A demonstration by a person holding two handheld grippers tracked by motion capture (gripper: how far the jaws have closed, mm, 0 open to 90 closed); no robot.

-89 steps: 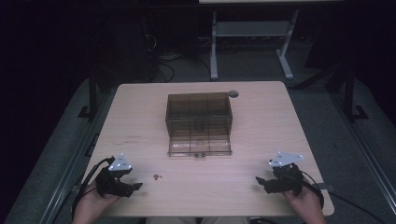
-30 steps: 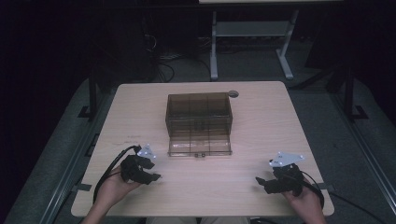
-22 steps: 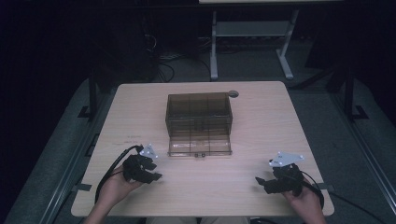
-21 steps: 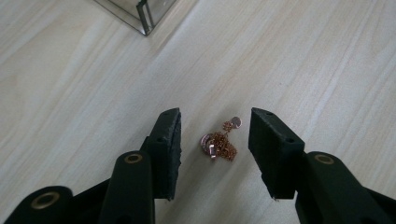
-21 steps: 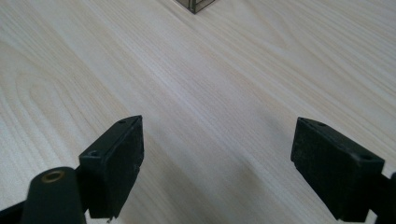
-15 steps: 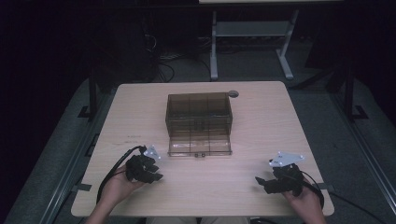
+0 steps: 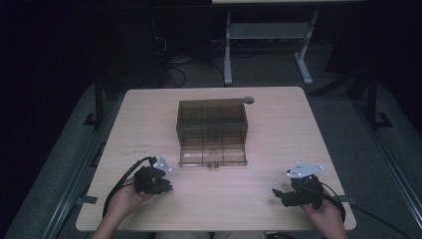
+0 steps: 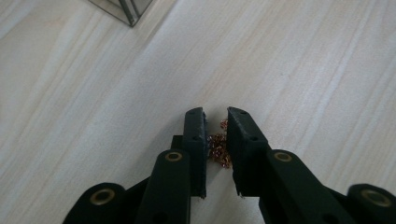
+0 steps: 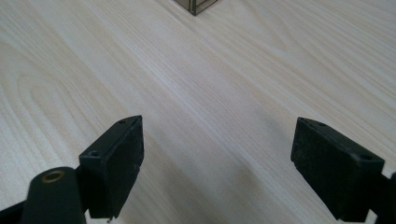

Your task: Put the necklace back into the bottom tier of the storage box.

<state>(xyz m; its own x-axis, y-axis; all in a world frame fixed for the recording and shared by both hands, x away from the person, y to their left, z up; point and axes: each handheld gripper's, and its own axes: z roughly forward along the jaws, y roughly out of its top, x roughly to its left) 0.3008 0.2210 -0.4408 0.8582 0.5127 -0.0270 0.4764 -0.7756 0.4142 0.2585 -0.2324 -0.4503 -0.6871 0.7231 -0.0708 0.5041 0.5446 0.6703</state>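
— Room at the edges?
— The pale wooden table (image 7: 278, 129) is lying bare around the smoky clear-plastic compartment box (image 7: 212, 130) at centre.

— The claws?
— The left gripper (image 8: 215, 122) is pinching narrow on a small coppery beaded cluster (image 8: 218, 148), its orientation unreadable. The right gripper (image 9: 217, 140) is gaping wide over bare wood.

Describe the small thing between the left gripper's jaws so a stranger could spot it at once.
Start at the smoky clear compartment box in the middle of the wooden table. Near its front left corner sits the left gripper, jaws nearly closed around a tiny tangle of coppery-pink chain, the one glittery item on the pale wood.
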